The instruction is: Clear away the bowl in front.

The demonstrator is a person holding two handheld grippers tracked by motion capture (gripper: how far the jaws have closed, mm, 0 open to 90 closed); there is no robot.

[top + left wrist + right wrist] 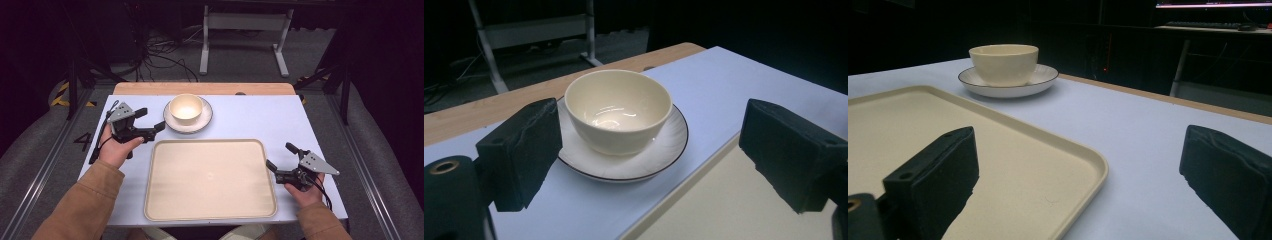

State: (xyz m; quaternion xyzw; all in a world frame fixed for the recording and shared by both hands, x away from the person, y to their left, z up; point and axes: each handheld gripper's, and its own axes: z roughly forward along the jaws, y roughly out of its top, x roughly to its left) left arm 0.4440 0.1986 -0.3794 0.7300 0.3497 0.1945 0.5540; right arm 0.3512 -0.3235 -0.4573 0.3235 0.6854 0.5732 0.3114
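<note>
Bowl (186, 107) upright on saucer (200, 123), mouth up, empty. Left gripper (150, 121) jaws apart beside it; right gripper (282, 157) apart by empty tray (210, 210).

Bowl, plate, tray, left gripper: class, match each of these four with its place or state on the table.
Things:
1. bowl
2. plate
3. tray
4. left gripper

Descriptions:
A. open, aimed at the bowl
B. empty, at the table's near middle
C. stands on the plate
D. white with a dark rim

Pairs: 1-C, 2-D, 3-B, 4-A
</note>
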